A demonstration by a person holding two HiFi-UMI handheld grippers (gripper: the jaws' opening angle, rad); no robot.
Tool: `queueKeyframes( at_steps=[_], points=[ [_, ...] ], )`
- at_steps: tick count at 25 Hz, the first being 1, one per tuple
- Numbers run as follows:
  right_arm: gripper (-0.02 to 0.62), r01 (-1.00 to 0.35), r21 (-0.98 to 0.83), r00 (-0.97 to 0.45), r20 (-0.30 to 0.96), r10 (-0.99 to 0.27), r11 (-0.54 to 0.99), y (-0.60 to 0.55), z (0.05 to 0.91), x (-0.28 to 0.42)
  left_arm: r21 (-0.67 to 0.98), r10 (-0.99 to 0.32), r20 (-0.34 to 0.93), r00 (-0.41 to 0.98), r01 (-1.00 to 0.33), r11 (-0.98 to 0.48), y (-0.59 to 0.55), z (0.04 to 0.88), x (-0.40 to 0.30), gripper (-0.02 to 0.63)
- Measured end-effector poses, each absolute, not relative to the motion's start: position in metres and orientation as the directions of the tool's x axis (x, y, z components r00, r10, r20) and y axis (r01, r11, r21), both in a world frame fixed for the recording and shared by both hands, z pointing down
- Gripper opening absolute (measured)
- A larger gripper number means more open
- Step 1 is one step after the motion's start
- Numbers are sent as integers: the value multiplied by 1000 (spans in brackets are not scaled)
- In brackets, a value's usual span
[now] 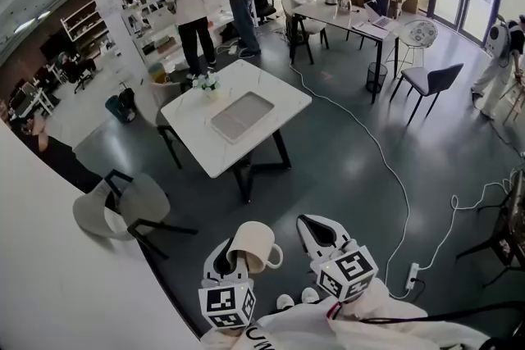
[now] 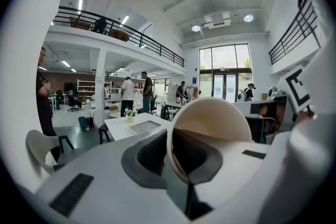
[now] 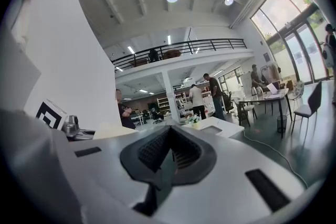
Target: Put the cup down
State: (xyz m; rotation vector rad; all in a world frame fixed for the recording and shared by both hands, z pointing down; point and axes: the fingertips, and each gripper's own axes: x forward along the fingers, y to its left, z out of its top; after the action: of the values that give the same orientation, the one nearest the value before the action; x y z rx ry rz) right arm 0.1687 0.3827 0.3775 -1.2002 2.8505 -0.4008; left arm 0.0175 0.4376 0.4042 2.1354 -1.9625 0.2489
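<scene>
Two grippers: L gripper (image 1: 231, 256) fingers tight on cup (image 1: 254, 245) rim, R gripper (image 1: 321, 230) fingers together, table (image 1: 197, 125) ahead.

The left claw (image 1: 230, 258) hides part of the cup (image 1: 256, 244). The picture edge cuts off the sleeves (image 1: 361, 325). The small thing (image 1: 208, 83) on the table (image 1: 283, 104) is too tiny to tell.

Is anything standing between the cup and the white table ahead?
Nothing visible does: bare floor lies between the cup, held in the left tool, and the white table. The chair stands off to the left.
</scene>
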Motion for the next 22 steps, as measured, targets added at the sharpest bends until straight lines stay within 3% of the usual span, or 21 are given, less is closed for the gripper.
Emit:
queueKeyframes(
  at_steps=[22],
  points=[
    [5, -669, -248, -736, 98, -669, 700, 353, 392, 204, 51, -956, 291, 17, -999, -2, 420, 415, 46, 43]
  ],
)
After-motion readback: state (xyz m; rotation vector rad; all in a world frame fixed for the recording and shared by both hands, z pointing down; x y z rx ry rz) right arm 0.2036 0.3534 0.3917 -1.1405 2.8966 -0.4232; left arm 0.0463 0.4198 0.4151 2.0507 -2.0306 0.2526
